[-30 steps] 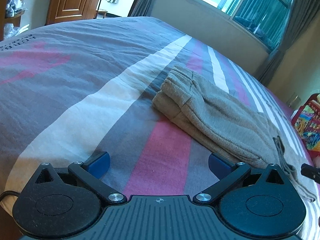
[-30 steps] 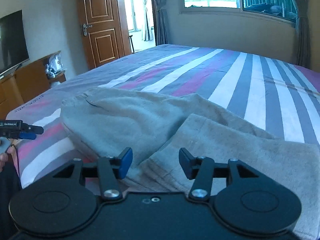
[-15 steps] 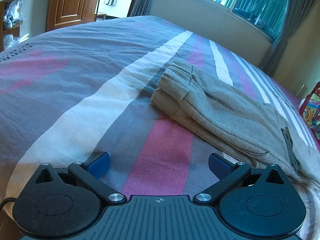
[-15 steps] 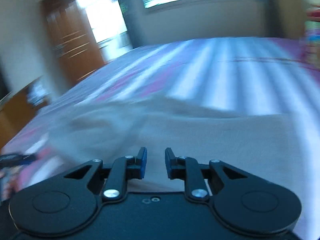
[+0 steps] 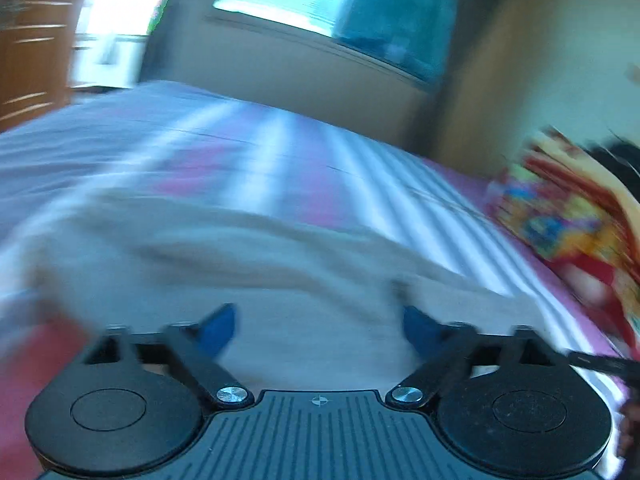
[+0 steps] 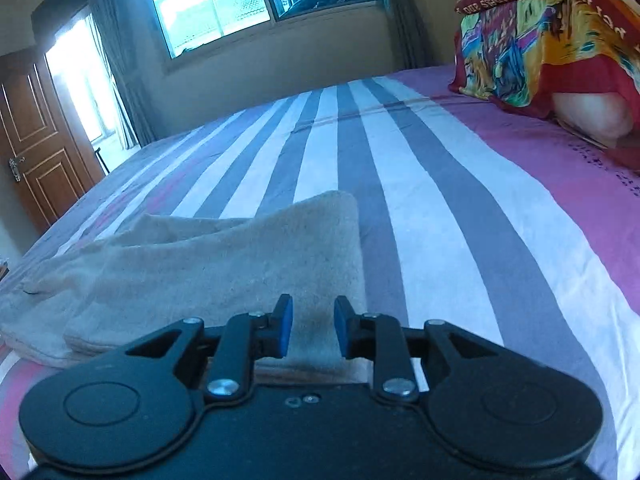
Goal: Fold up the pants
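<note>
With right tongs (image 6: pixel 313 328) part-closed astride the pants (image 6: pixel 224 264) hem, not yet pinching, and left tongs (image 5: pixel 318 326) wide open above cloth, we should pinch both layers squarely before lifting.

Both grippers: matte black housings, two round disc covers each, black linkage arms on silver pivot screws, blue pads on fingertips. Left gripper (image 5: pixel 318 326) has a ribbed centre plate with small crosshair mark; right gripper (image 6: pixel 313 330) plain plate, two tiny holes.
</note>
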A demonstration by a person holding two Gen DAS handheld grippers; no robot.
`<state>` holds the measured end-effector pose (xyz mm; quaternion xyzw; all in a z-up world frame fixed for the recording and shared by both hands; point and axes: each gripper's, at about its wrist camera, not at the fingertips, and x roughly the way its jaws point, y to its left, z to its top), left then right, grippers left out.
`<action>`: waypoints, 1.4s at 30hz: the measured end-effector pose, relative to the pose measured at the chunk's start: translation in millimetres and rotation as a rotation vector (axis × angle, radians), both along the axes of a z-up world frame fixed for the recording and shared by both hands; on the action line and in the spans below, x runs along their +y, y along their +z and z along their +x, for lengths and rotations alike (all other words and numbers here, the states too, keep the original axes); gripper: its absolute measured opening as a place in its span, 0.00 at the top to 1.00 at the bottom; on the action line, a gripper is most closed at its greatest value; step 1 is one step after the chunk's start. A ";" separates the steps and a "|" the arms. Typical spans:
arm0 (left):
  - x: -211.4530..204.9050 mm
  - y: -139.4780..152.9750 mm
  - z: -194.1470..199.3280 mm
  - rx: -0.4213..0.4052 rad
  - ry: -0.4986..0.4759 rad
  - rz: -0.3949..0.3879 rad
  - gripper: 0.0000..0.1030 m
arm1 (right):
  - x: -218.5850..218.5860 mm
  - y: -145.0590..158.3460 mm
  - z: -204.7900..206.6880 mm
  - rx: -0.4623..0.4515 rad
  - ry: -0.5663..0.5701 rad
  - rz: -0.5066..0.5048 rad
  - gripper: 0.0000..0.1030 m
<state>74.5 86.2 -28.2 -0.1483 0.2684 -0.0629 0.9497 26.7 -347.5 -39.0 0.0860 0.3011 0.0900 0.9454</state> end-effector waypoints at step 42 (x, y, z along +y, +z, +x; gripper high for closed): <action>-107.5 -40.1 87.9 0.138 -0.167 0.184 0.34 | -14.4 -16.8 62.4 0.138 -0.043 -0.071 0.58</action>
